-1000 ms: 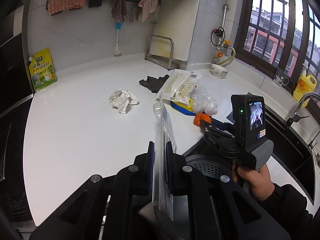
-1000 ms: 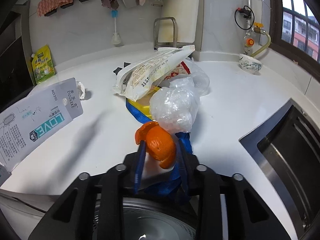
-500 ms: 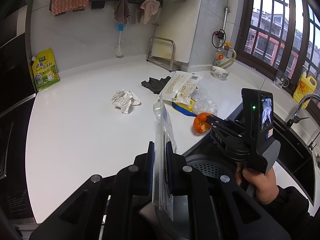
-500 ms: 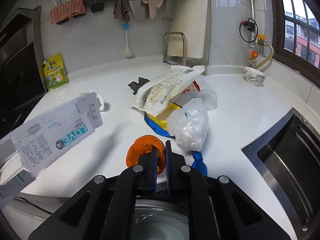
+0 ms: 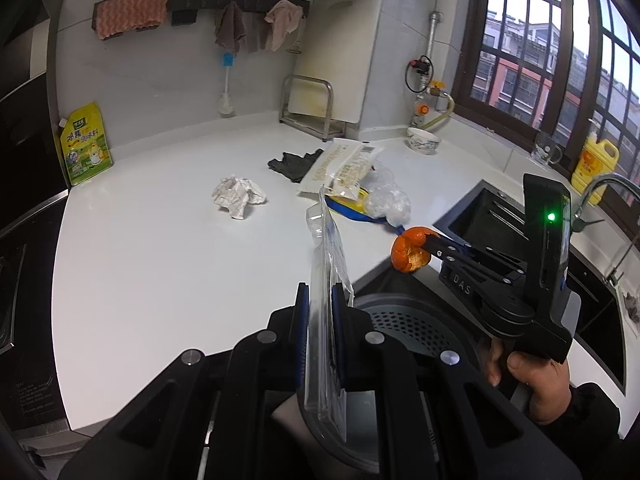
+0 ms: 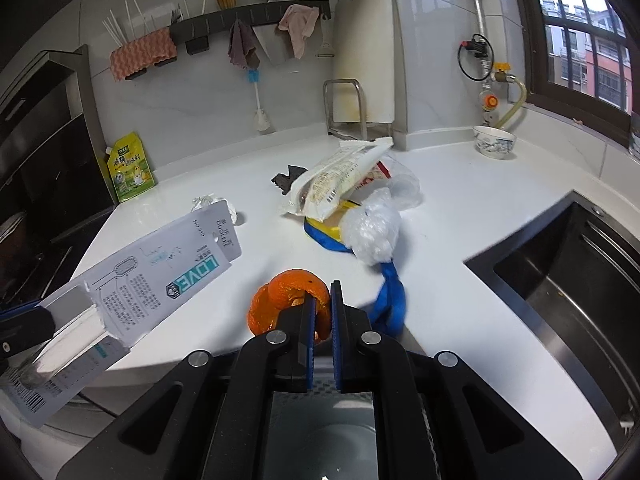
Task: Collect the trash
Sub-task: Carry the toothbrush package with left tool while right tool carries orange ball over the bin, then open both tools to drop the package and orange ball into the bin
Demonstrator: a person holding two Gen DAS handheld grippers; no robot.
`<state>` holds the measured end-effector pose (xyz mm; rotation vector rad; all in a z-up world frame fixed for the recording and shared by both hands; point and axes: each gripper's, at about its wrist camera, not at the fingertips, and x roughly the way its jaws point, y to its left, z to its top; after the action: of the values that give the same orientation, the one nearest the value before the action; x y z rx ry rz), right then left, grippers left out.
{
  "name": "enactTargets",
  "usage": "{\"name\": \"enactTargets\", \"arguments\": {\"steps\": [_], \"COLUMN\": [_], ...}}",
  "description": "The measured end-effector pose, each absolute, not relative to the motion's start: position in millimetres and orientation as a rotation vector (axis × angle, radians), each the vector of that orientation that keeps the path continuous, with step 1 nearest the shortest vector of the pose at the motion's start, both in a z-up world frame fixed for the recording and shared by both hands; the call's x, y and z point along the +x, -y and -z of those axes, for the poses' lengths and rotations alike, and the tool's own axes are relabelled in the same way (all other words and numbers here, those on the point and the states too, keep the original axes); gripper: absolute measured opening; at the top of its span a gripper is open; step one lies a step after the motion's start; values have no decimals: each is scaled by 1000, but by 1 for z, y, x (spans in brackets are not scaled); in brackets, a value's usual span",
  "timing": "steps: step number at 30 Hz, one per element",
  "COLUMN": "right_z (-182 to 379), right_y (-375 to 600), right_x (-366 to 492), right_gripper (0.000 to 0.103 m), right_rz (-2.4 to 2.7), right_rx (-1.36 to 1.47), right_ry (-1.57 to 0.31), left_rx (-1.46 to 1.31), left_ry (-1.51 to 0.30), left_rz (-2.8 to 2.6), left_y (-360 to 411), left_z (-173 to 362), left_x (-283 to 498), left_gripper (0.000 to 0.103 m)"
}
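White counter point(image 5: 152, 264) behind; orange peel point(image 6: 288, 300) pinched in right tongs point(image 6: 322, 312), blister pack point(image 5: 326, 312) in left tongs point(image 5: 320, 312).

The blister-pack card point(image 6: 132, 292) reads "LOVE" in a teal block, with "DUOLEKE", as far as the small print allows, near its hang hole. The right gripper's body point(image 5: 464, 288) bears "DAS". The yellow pouch point(image 6: 130, 168) at the countertop's back left edge carries Chinese characters, too small to read.
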<state>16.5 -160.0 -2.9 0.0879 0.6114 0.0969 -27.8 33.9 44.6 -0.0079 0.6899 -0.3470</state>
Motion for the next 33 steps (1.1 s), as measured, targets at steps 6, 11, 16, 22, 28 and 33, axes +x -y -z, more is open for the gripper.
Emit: {"name": "enactTargets", "arguments": {"steps": [6, 11, 16, 22, 28, 33], "right_z": [11, 22, 42, 75, 99, 104], "right_y": [172, 182, 187, 195, 196, 199], "right_x": [-23, -53, -68, -68, -61, -62], "right_gripper": [7, 7, 7, 7, 7, 22], "right_rz": [-45, -3, 12, 22, 12, 16], "right_rx": [109, 128, 135, 166, 189, 200], "right_ry": [-649, -693, -755, -843, -915, -926], "left_rx": [21, 61, 76, 81, 78, 88], "left_ry": [-707, -760, -829, -918, -985, -992], "left_rz": [430, 487, 512, 515, 490, 456], "left_y": [-13, 5, 18, 30, 35, 33], "left_z": [-38, -20, 3, 33, 53, 60], "left_x": [-56, -71, -68, -53, -38, -34], "left_gripper": [12, 12, 12, 12, 14, 28]}}
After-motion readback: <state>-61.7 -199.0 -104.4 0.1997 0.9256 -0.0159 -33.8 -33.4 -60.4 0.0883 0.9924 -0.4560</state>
